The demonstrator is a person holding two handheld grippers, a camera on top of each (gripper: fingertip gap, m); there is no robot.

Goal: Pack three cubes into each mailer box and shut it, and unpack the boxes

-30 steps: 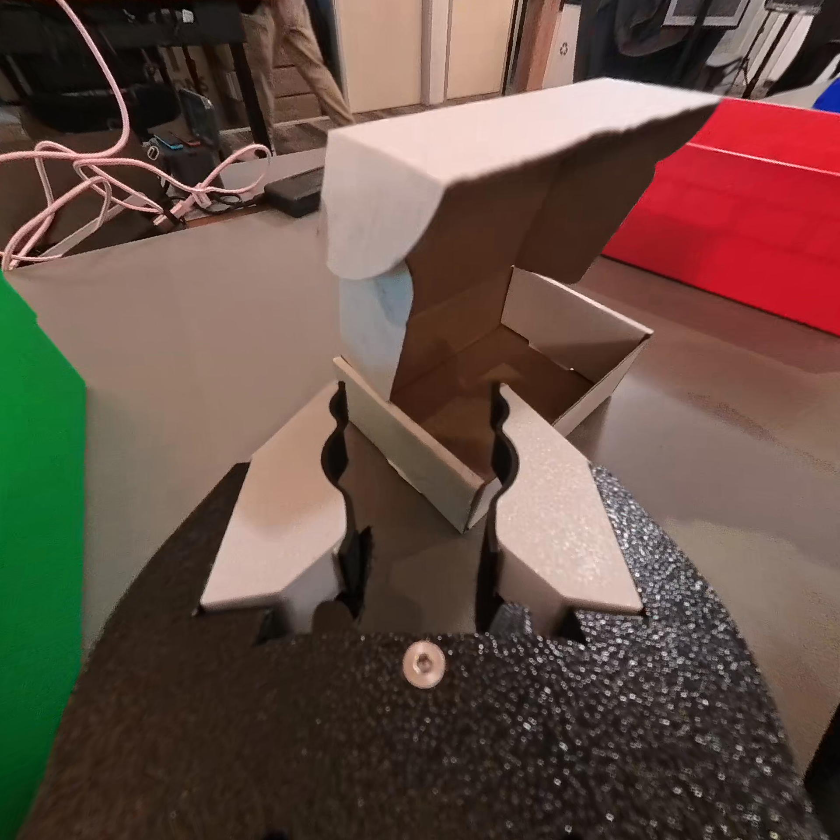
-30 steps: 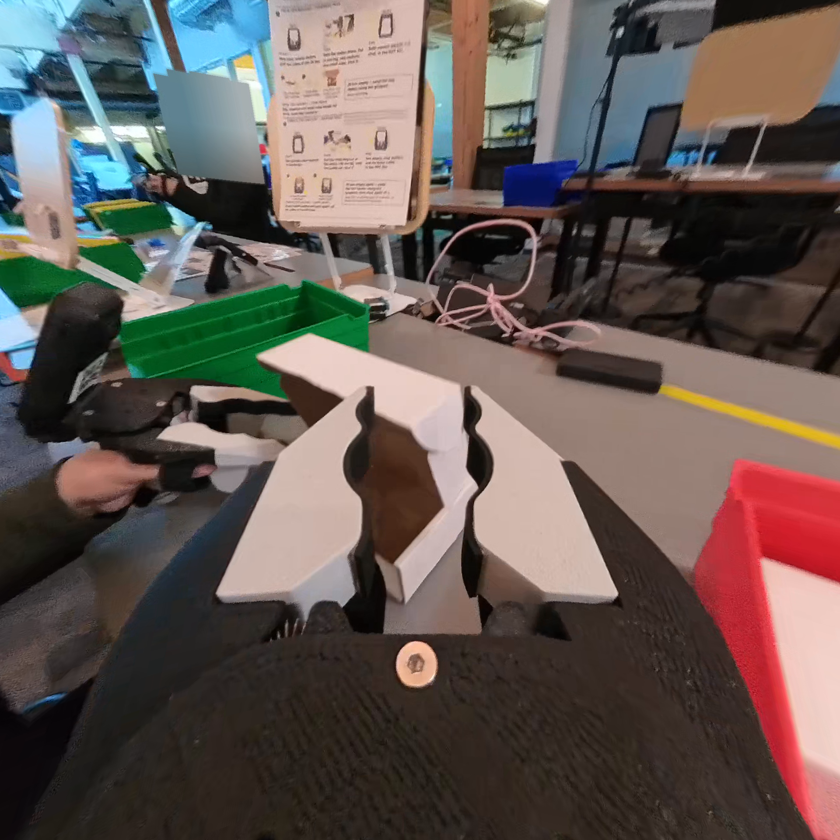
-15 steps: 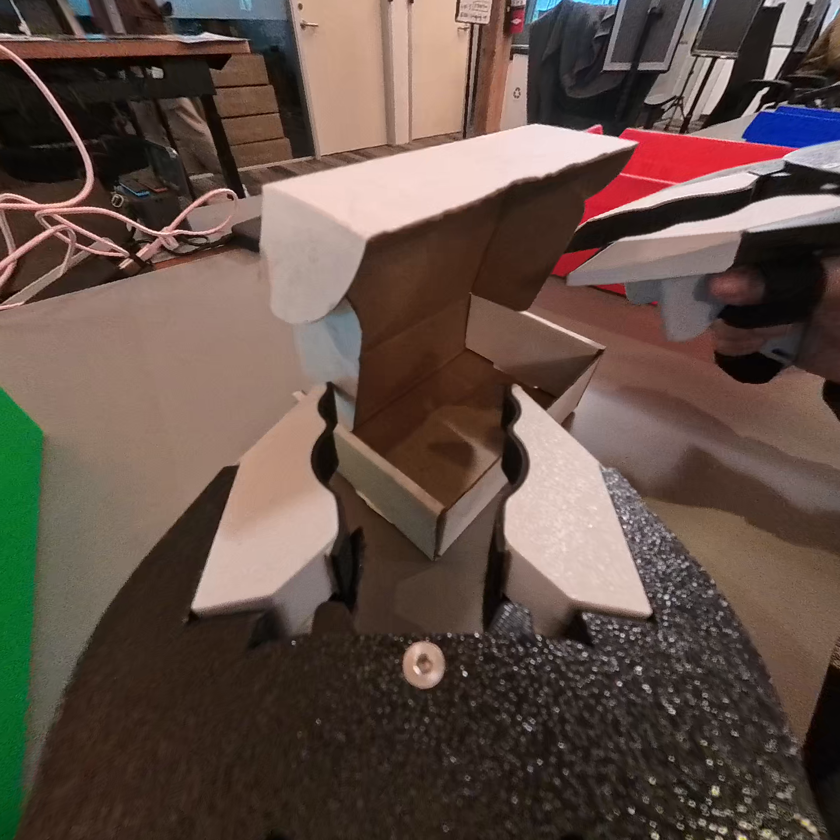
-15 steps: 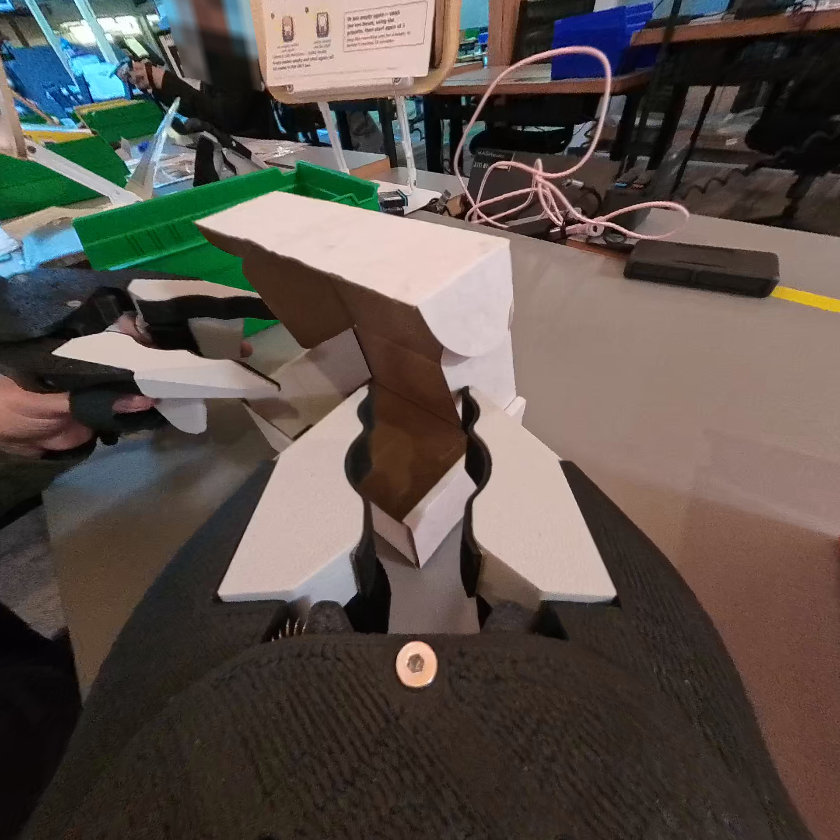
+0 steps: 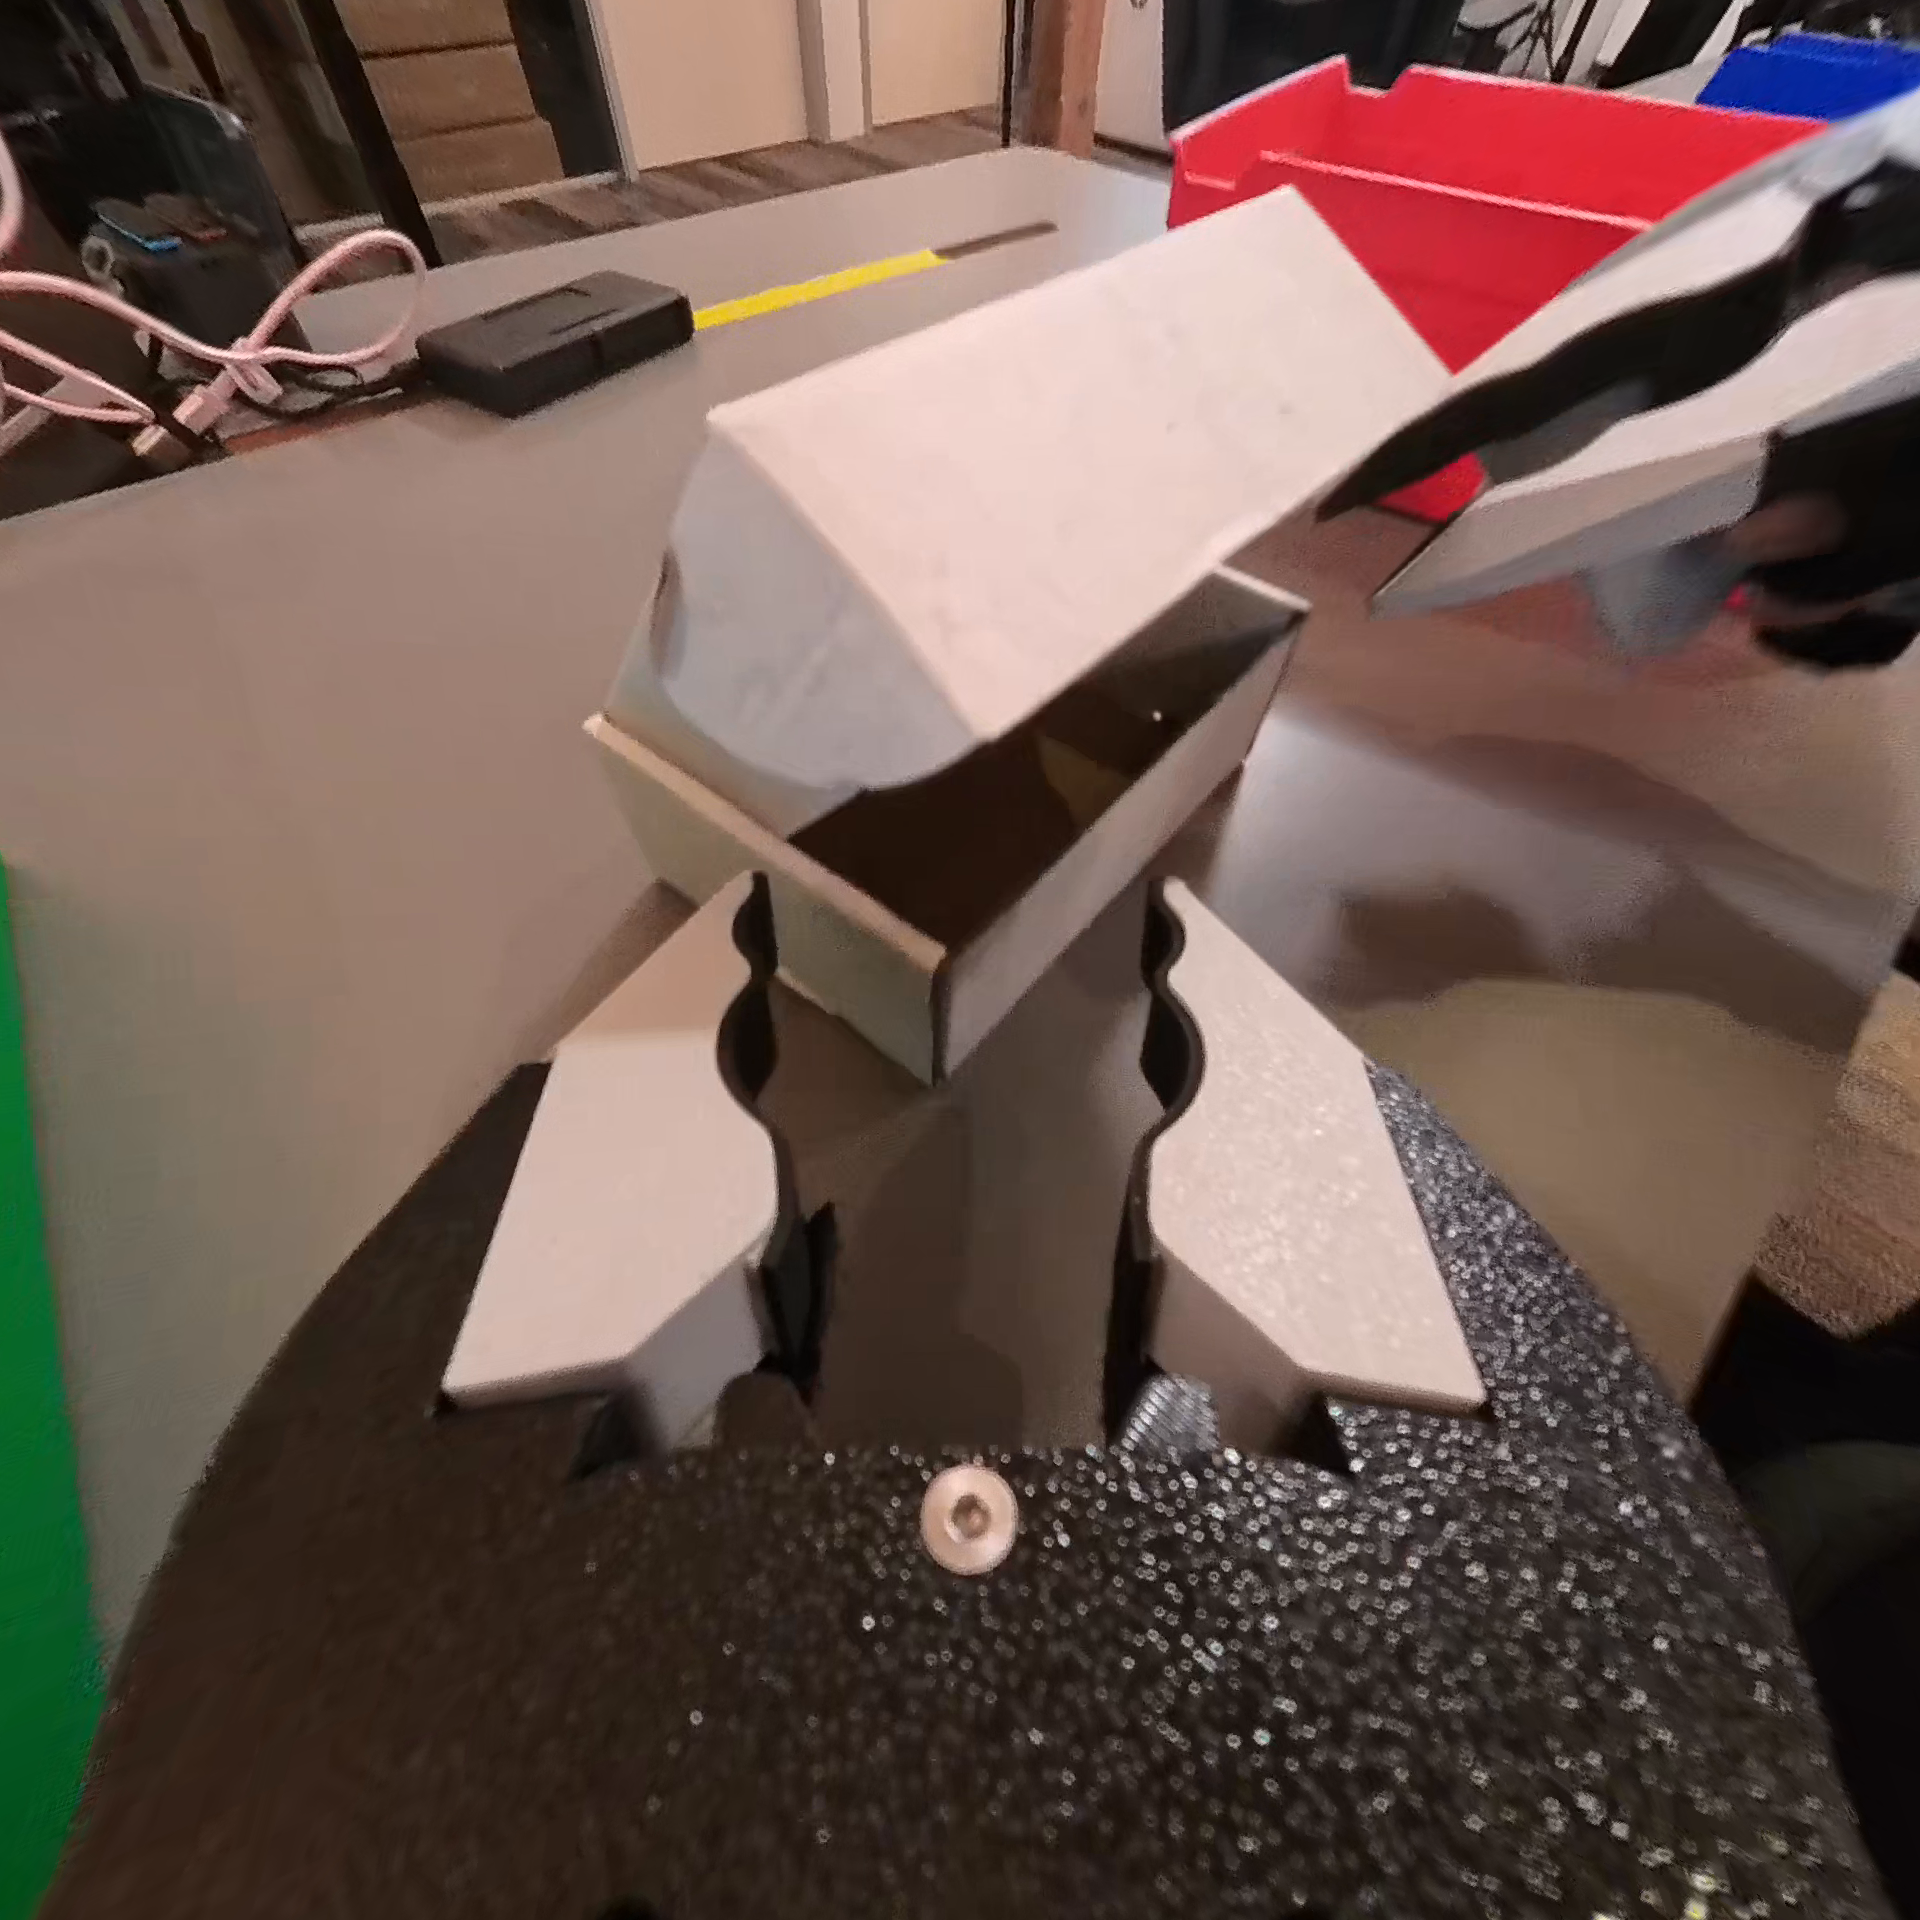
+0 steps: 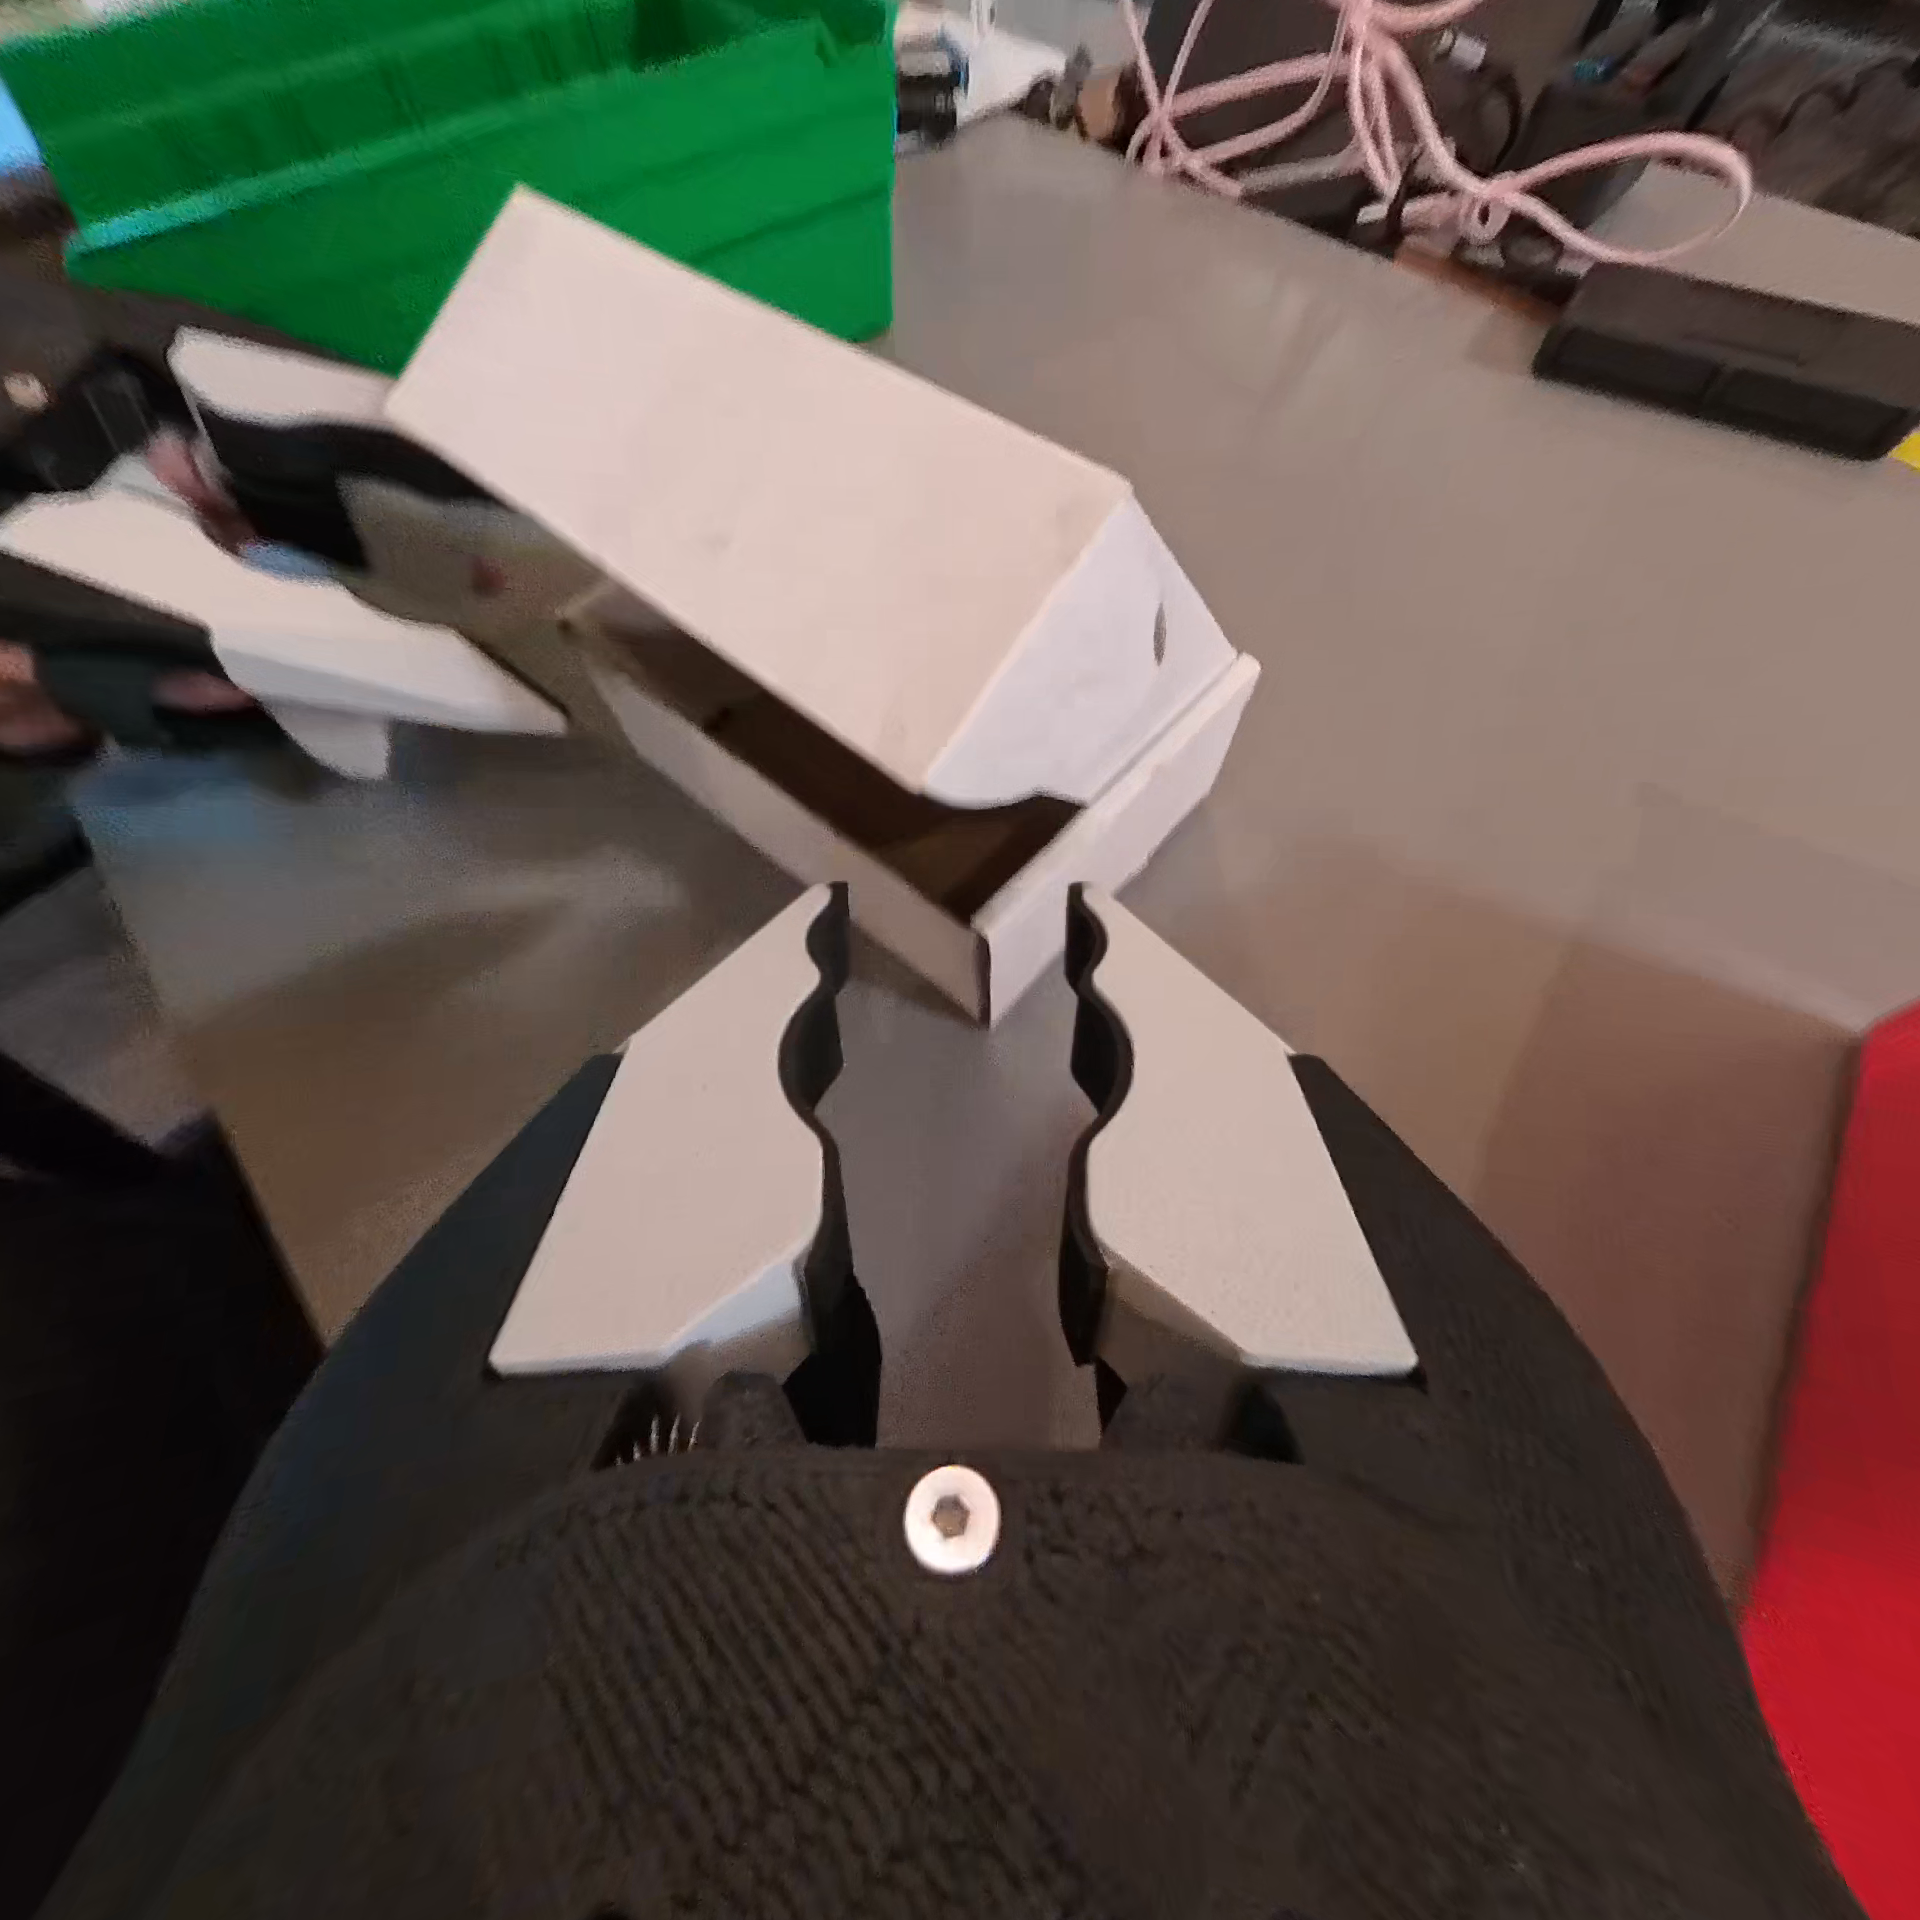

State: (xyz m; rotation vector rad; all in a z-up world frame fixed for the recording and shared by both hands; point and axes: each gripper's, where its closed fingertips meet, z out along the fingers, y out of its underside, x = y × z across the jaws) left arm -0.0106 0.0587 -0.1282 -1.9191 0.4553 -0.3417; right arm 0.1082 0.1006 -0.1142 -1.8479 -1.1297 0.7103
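Note:
A white mailer box [image 5: 1091, 914] sits on the grey table [image 5: 312, 727] with its lid [image 5: 1039, 499] tilted low over the base and a dark gap left at the front. No cube shows inside. My left gripper [image 5: 956, 914] is open, and one box corner stands between its fingertips without the pads pressing on it. In the right wrist view the box [image 6: 1091, 831] and its lid [image 6: 748, 520] show from the other side. My right gripper [image 6: 954, 904] is open around the opposite corner. It also shows in the left wrist view [image 5: 1382, 540], by the lid's far edge.
A green bin [image 6: 468, 156] stands behind the box on the left side, and its edge shows in the left wrist view [image 5: 31, 1351]. A red bin [image 5: 1455, 208] stands on the right. A black flat device [image 5: 551, 332], pink cables [image 6: 1455, 135] and a yellow line [image 5: 821, 291] lie at the table's far side.
The lid has swung down from upright to nearly over the base. Both grippers stay open and have drawn back, so the box corners sit less deep between the fingers.

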